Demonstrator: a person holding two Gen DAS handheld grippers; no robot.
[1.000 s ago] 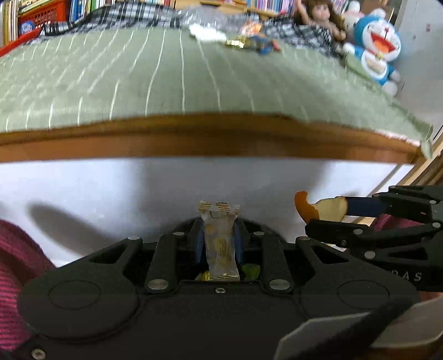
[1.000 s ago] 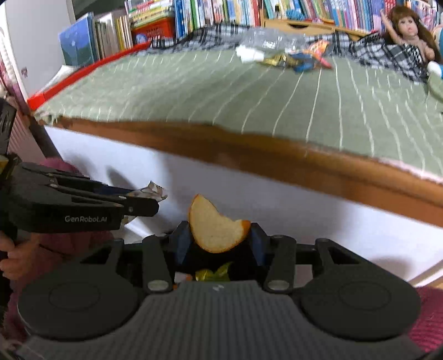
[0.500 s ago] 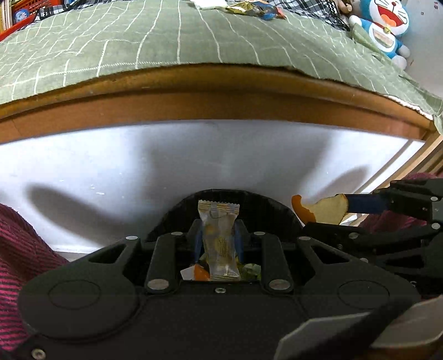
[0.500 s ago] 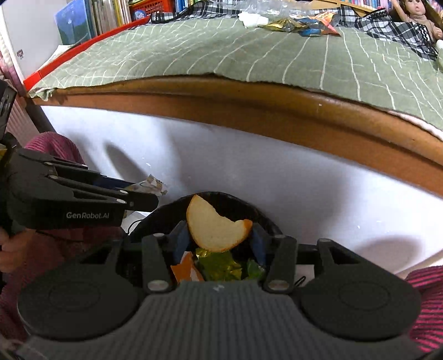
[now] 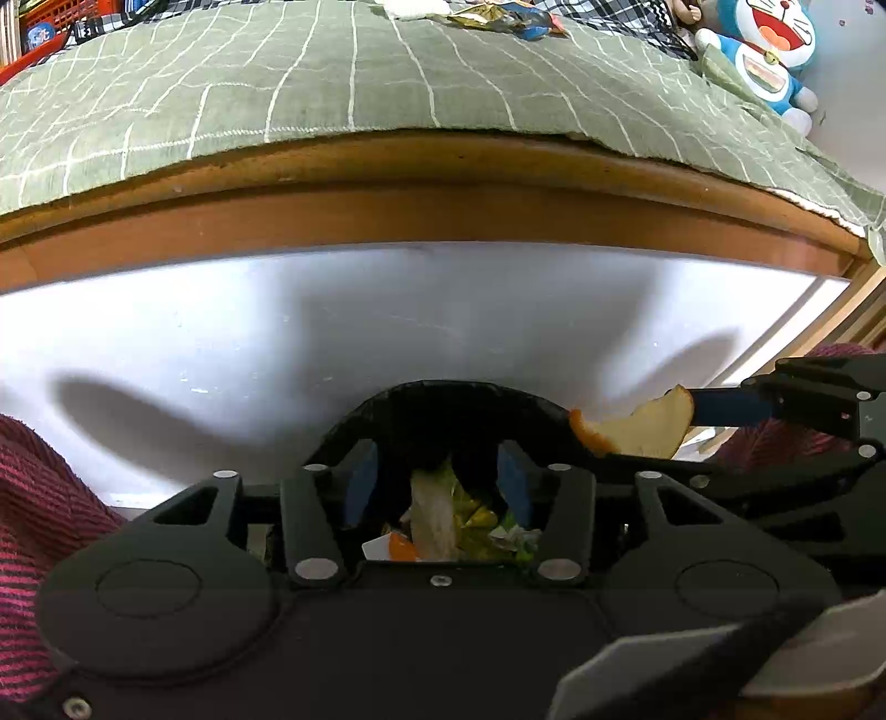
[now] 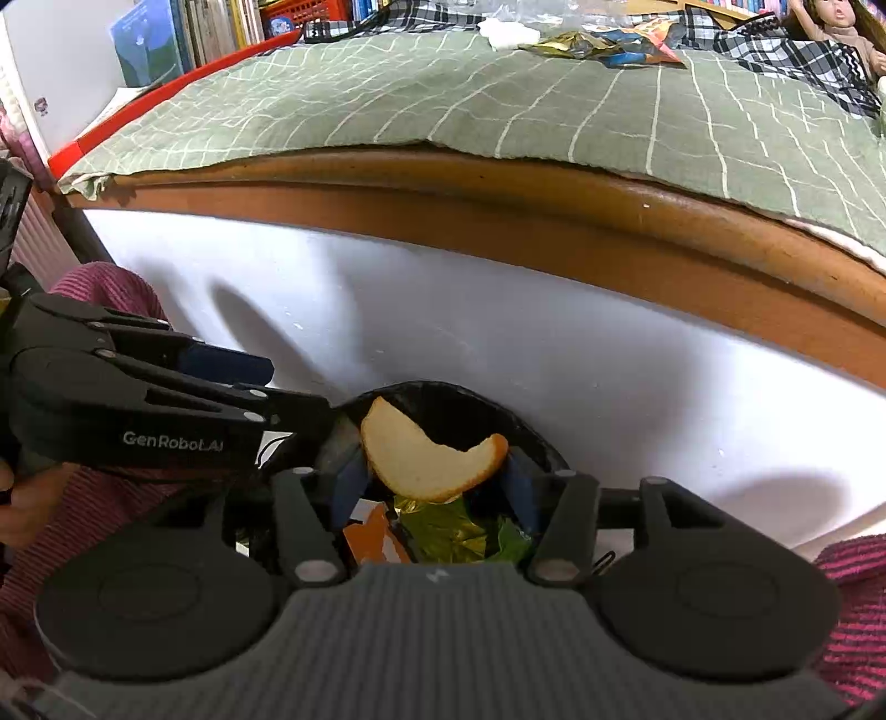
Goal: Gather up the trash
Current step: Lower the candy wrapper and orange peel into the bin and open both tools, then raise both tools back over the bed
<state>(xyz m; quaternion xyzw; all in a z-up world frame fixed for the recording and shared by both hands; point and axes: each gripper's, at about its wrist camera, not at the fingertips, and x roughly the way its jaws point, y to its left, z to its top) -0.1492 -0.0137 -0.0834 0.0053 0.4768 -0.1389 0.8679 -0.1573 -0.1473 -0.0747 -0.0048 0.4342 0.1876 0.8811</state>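
Left gripper (image 5: 437,476) opening, empty, right gripper (image 6: 434,471) opening around orange peel (image 6: 426,459), black bin (image 6: 443,399) below, bed edge (image 6: 498,205) behind

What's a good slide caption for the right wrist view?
Right gripper opening over the black bin, orange peel between its jaws.

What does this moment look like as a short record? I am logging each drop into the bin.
left gripper: open, jaws have just been opening; candy wrapper loose between them, touching neither
right gripper: jaws have just been opening; orange peel between them, grip unclear
bin: black, below both grippers, already holds scraps
bed: pile of wrappers near the far side
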